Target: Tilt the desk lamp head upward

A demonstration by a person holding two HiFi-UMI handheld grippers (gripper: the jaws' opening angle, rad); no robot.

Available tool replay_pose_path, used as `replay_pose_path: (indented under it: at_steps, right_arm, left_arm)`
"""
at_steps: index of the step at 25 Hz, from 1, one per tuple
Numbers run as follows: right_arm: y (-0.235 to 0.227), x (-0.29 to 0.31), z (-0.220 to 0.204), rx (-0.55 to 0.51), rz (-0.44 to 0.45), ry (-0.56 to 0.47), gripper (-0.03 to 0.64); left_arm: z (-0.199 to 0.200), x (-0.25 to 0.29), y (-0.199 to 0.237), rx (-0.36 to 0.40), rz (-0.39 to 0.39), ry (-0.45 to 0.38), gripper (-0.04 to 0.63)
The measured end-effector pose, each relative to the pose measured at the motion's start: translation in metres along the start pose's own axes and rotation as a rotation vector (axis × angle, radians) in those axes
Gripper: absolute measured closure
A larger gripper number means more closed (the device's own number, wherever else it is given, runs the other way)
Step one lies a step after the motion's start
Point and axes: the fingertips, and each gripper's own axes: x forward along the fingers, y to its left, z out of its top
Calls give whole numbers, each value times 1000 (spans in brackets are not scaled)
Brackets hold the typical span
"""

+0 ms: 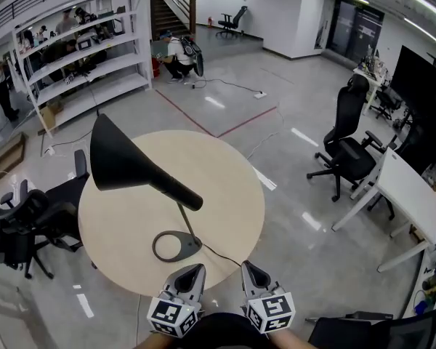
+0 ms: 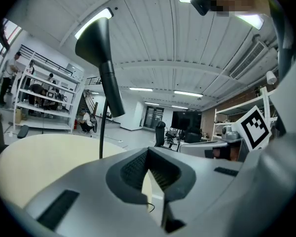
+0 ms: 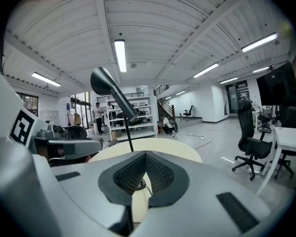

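A black desk lamp stands on the round beige table [image 1: 225, 180]. Its oval base [image 1: 176, 246] is near the table's front edge, and its cone head [image 1: 120, 158] slopes out to the upper left on a thin stem. My left gripper [image 1: 195, 271] and right gripper [image 1: 248, 269] hover side by side just off the front edge, short of the base, both shut and empty. In the left gripper view the lamp head [image 2: 96, 38] rises high above the closed left gripper [image 2: 148, 152]. The right gripper view shows the lamp head [image 3: 106, 83] ahead, above the closed right gripper [image 3: 145, 154].
A thin cable [image 1: 221, 257] runs from the base over the table's front edge. Black office chairs [image 1: 22, 224] crowd the table's left side. Another chair [image 1: 349, 151] and a white desk [image 1: 410, 195] stand to the right. Shelves [image 1: 80, 57] with people nearby line the far left.
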Motion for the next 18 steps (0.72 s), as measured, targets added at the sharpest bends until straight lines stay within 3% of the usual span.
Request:
replay_pose_path:
  at_steps: [9, 18]
  right_arm:
    - [-16, -99, -38, -62, 108, -22, 607]
    - [-18, -162, -81, 0, 199, 13, 607]
  left_arm:
    - [-50, -38, -99, 30, 150, 46, 548]
    - [-87, -75, -161, 58, 238, 127, 548]
